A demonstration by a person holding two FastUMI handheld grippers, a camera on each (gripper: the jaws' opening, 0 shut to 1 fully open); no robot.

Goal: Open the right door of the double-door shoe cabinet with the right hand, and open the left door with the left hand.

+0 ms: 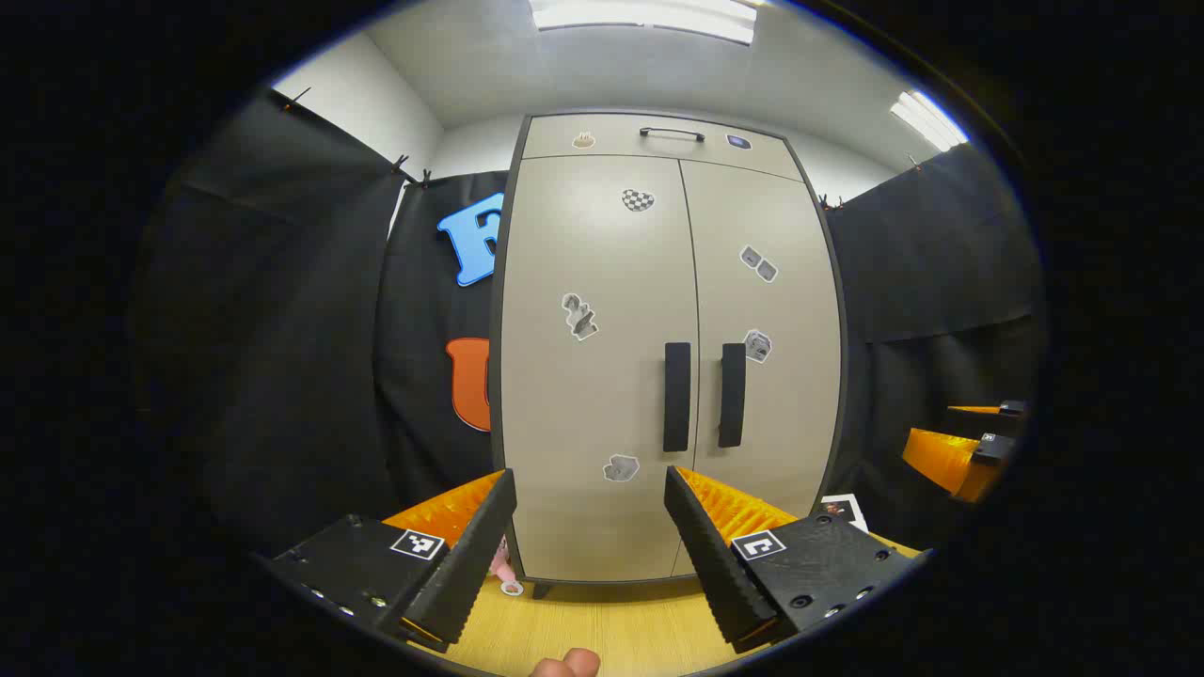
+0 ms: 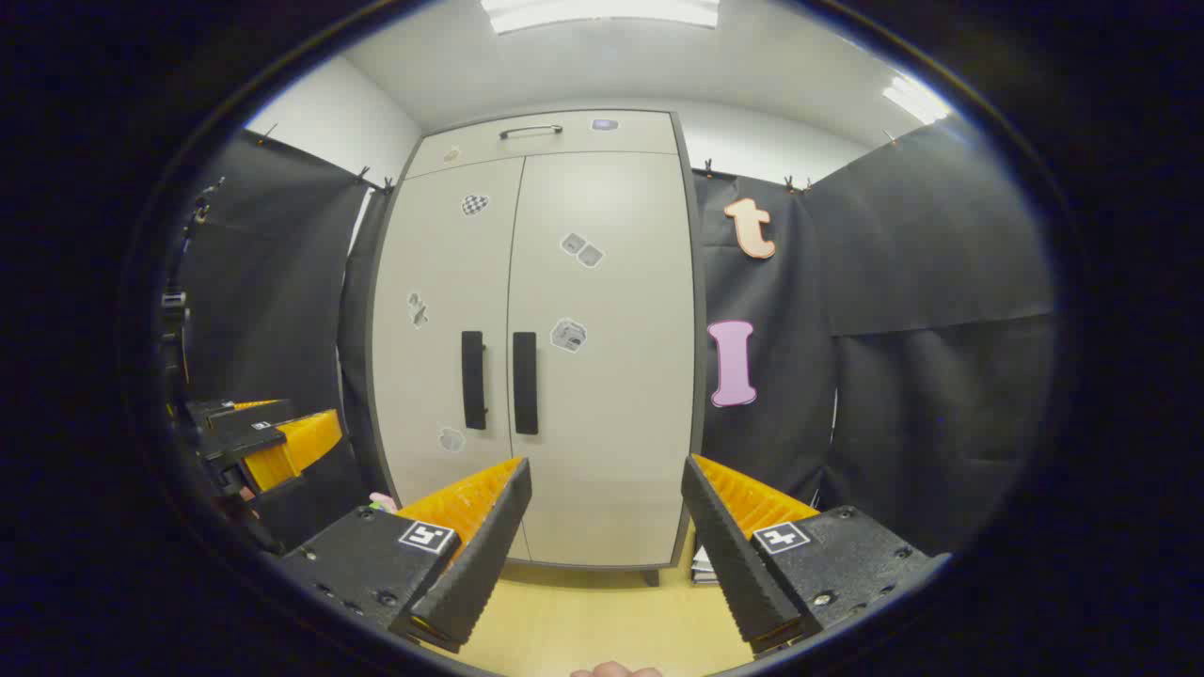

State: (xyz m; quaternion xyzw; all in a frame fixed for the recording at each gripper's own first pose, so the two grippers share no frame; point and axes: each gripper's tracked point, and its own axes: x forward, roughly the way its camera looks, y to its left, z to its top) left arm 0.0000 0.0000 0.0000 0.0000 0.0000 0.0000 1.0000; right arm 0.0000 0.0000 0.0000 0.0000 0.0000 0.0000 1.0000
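the shoe cabinet (image 1: 602, 451) stands shut at twelve o'clock, well apart from the left gripper (image 1: 591, 550) and right gripper (image 2: 607, 545), both spread wide and empty. its two stiff doors should swing lightly; take each by its handle, the left handle (image 1: 676, 396) and right handle (image 2: 525, 383). i count two doors, two vertical handles, one top handle (image 1: 672, 133).

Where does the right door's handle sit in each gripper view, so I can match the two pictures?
Left gripper view: right door's handle is right of centre, above the left gripper.
Right gripper view: it is left of centre, above the right gripper.
Shared landmark: checkered sticker high on the left door.
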